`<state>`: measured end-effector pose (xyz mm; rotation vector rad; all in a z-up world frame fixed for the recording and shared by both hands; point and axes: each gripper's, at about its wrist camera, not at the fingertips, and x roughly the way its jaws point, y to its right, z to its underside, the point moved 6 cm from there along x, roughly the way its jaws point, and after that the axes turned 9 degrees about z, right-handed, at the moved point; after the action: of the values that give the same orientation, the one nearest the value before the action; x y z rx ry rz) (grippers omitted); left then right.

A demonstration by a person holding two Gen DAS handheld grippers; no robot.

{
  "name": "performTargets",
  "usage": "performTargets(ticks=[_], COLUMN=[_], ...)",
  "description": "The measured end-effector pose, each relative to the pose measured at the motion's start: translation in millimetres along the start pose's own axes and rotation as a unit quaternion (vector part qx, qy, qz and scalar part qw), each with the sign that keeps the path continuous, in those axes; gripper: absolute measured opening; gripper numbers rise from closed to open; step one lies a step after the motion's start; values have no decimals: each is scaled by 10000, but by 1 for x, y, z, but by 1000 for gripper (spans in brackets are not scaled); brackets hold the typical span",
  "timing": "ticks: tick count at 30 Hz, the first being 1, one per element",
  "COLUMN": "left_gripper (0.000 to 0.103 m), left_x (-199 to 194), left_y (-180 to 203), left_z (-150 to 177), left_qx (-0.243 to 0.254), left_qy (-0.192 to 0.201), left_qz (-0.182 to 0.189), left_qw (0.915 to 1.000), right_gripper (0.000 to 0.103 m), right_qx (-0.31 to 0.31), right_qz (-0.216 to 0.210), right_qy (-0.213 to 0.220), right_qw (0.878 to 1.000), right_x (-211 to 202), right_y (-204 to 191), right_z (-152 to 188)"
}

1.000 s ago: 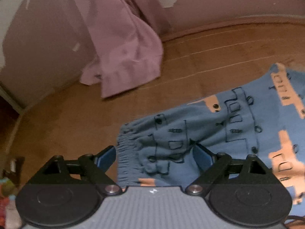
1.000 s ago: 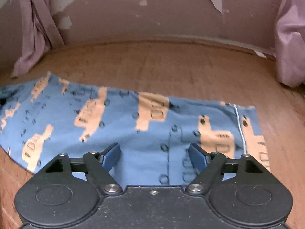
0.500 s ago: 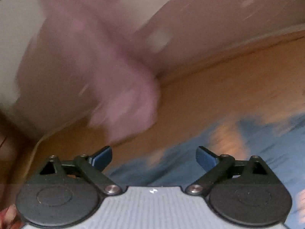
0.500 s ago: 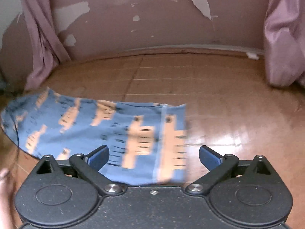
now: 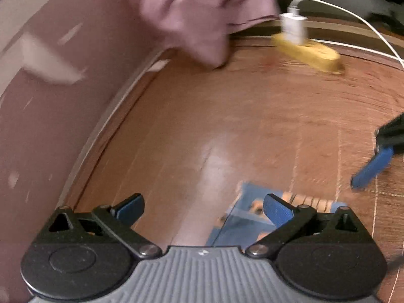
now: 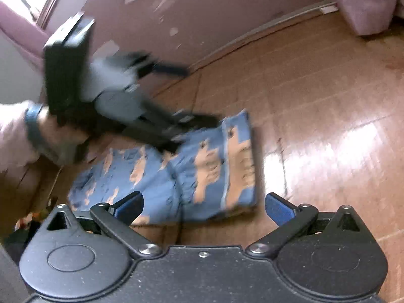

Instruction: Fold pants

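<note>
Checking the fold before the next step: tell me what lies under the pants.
The pants lie folded on the wooden floor, which shows all around them. Both the left gripper and the right gripper are open. Whatever is beneath the cloth itself is covered.

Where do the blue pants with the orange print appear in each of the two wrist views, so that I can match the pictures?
Left wrist view: only a corner of the pants shows, low and right of centre, behind the right finger of the left gripper.
Right wrist view: the pants lie folded at centre, above the right gripper.
Shared landmark: the pale baseboard between wooden floor and pink wall.
</note>
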<state>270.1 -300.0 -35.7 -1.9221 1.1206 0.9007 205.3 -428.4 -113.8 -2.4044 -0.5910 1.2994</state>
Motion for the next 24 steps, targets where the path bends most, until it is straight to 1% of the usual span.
performTargets(ticks=[1,2,3,4,6,7,10,11,12,13,16,17,19,22,24], left_gripper=[103,103,103,103,103,103,103,103,103,103,103,103,103,103,103], left_x=[2,5,8,10,7,6,7,9,11,12,19,27,33,34,29], left_y=[5,4,1,-2,-4,-7,-5,-4,-4,-4,-3,-3,-2,-4,-8], left_z=[-2,-3,-2,1,5,10,20,22,24,26,31,31,33,33,36], left_qx=[73,122,108,72,4,4,16,1,3,21,105,112,115,2,-245], left_qy=[-19,-45,-88,-135,-152,-136,-188,-245,-282,-298,-370,-441,-509,-456,-427], left_qz=[16,84,195,354,559,582,578,586,594,586,444,395,359,331,373], left_qw=[10000,9999,9997,9993,9983,9982,9982,9980,9978,9978,9983,9982,9980,9984,9981], right_gripper=[102,99,95,93,80,77,63,54,51,43,32,22,9,8,7], right_qx=[-182,-333,-441,-491,-560,-646,-927,-1024,-1106,-1210,-1620,-1723,-1774,-1650,-1526], right_qz=[107,207,285,346,491,595,917,965,970,969,1164,1253,1352,1288,1213], right_qy=[-5,16,33,42,-43,-70,-126,-121,-105,-103,-27,9,47,141,271], right_qw=[9998,9992,9986,9982,9972,9961,9914,9900,9891,9879,9799,9771,9748,9777,9804], right_x=[-1,-2,-2,-2,1,2,6,7,10,11,16,20,23,27,19], right_y=[-3,-5,-6,-6,1,5,9,8,9,6,-2,-4,-6,-7,-4], right_z=[4,5,6,7,9,9,13,15,14,16,20,18,16,13,9])
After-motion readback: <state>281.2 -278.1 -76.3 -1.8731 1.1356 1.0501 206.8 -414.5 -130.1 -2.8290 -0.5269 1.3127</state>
